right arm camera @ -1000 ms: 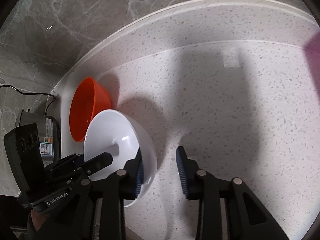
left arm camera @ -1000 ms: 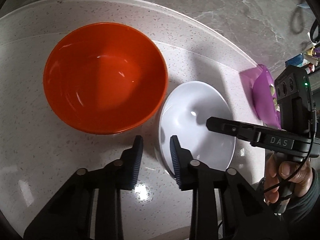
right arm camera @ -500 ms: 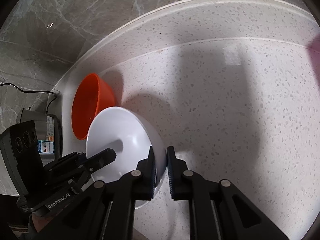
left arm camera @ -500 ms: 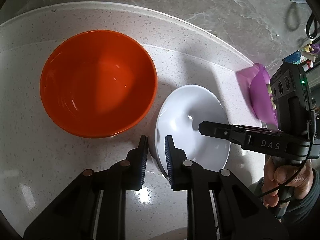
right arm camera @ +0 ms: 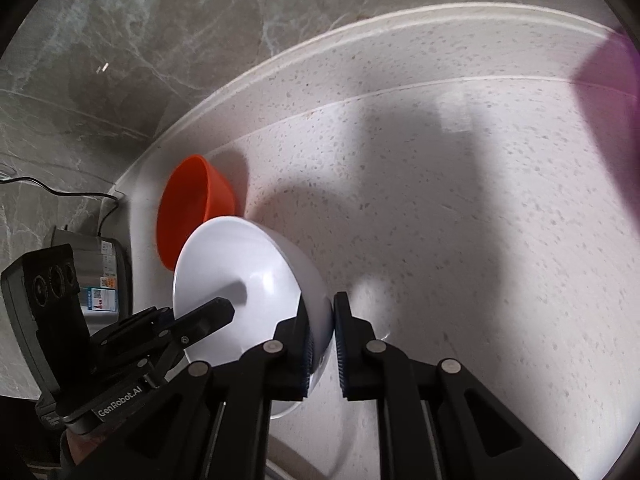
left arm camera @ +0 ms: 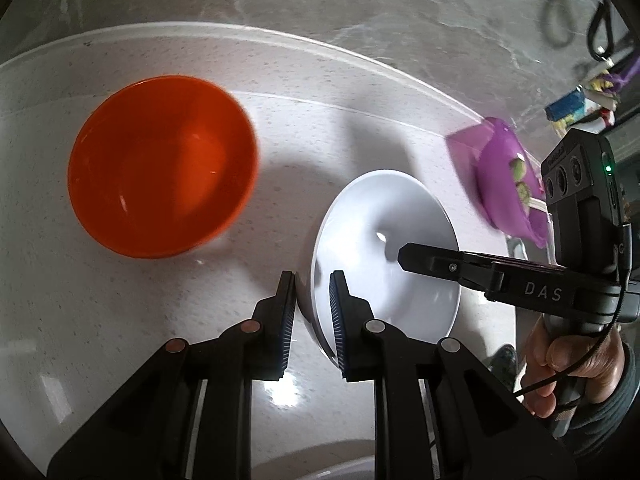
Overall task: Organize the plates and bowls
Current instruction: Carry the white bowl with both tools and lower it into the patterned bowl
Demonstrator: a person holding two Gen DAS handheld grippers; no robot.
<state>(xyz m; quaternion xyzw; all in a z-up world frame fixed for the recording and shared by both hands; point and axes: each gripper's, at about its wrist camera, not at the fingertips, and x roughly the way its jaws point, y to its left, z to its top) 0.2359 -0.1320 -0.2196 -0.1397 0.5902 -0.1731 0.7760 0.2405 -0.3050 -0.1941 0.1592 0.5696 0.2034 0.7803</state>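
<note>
A white bowl [left arm camera: 384, 248] is held between both grippers, lifted off the white speckled counter [left arm camera: 120, 320]. My left gripper [left arm camera: 312, 300] is shut on its left rim. My right gripper [right arm camera: 320, 328] is shut on its right rim; the bowl also shows in the right wrist view [right arm camera: 248, 276]. An orange bowl [left arm camera: 160, 164] stands on the counter to the left, apart from the white bowl; it also shows in the right wrist view [right arm camera: 192, 208]. The right gripper's finger [left arm camera: 440, 264] reaches over the white bowl's inside.
A purple plate [left arm camera: 508, 180] with small green items lies at the right. A grey marble wall [left arm camera: 360, 20] runs behind the counter. A metal appliance [right arm camera: 96, 276] with a cord stands at the counter's left end.
Both grippers closed on the white bowl's opposite rims and raised it; the orange bowl now lies farther from it and lower in the scene.
</note>
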